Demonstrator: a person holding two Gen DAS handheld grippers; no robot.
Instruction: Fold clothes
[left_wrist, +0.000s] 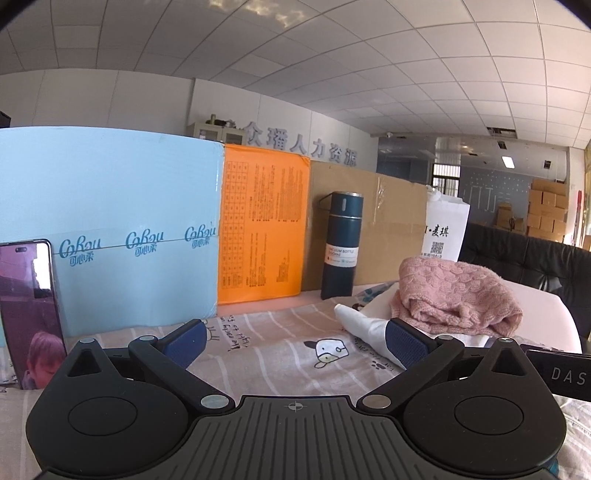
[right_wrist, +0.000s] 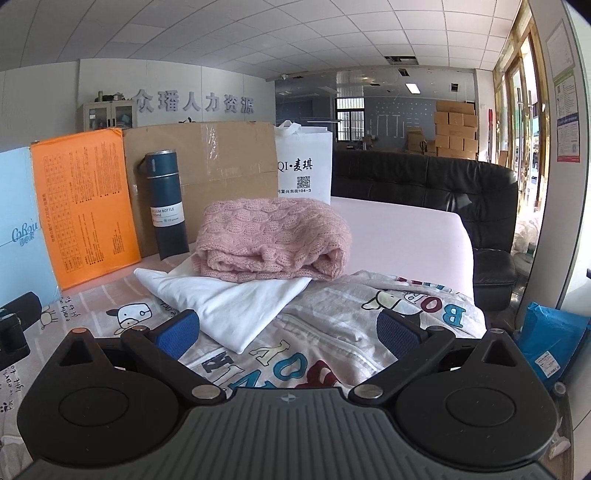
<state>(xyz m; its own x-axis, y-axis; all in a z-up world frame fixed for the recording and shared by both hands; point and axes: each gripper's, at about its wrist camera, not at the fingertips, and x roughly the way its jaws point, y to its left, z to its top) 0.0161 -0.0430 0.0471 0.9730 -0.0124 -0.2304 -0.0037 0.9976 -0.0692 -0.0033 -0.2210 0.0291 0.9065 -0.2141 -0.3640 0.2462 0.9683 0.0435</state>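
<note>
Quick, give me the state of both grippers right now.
Left gripper: jaws wide open, holding nothing, over the printed sheet.
Right gripper: jaws wide open, holding nothing, above the lettered garment.

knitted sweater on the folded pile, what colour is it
Pink cable-knit sweater, clearest in the right wrist view.

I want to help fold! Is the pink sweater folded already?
Yes, folded: the pink sweater sits in a stacked bundle atop the white cloth.
</note>
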